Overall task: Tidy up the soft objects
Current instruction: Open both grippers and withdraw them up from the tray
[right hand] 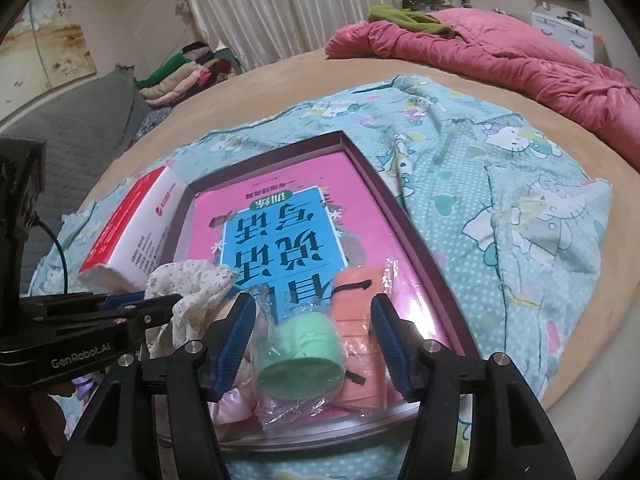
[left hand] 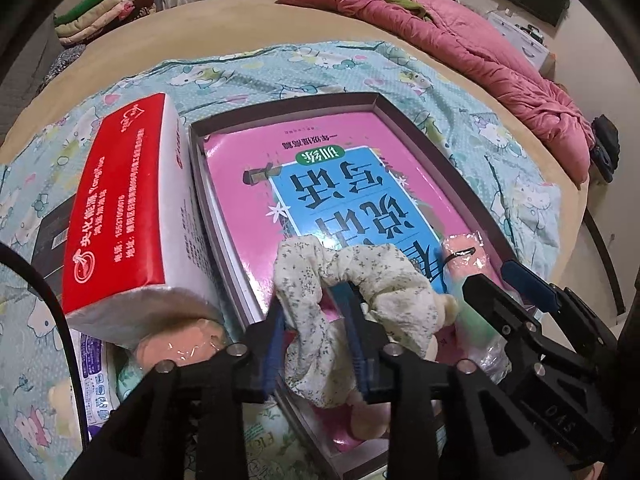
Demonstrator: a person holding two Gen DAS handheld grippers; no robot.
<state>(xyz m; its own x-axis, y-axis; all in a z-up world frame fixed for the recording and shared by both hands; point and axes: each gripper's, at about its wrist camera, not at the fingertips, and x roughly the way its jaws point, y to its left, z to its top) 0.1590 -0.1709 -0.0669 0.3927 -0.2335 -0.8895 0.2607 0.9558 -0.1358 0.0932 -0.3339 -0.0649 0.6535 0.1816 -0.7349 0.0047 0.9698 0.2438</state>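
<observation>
Your left hand-held gripper (left hand: pixel 316 320) is clenched on a floral scrunchie (left hand: pixel 360 280): the blue pads pinch one side of the fabric loop, and the rest of it bunches above and around the fingers. The scrunchie hangs over the near end of a shallow box (left hand: pixel 200 184) that lies on a Hello Kitty cloth (left hand: pixel 460 92) spread on the bed (left hand: pixel 248 16). A pink book (left hand: pixel 320 152) with a blue title panel fills the floor of the box.

Your right hand-held gripper (right hand: pixel 316 344) is released, its jaws spread wide on either side of a clear plastic bag (right hand: pixel 304 404) that lies on the near end of the book. The bag holds a green roll (right hand: pixel 300 360) and an orange roll (right hand: pixel 356 344), side by side and touching. Neither pad clearly touches the bag; the right pad stands just beside the orange roll.

From the right wrist view, the scrunchie sits just left of the bag, with the left gripper reaching in from that side.

A red and white tissue pack (left hand: pixel 132 208) leans against the box's left wall. A pink quilt (left hand: pixel 460 40) is heaped at the far end of the bed, well apart from the box.
</observation>
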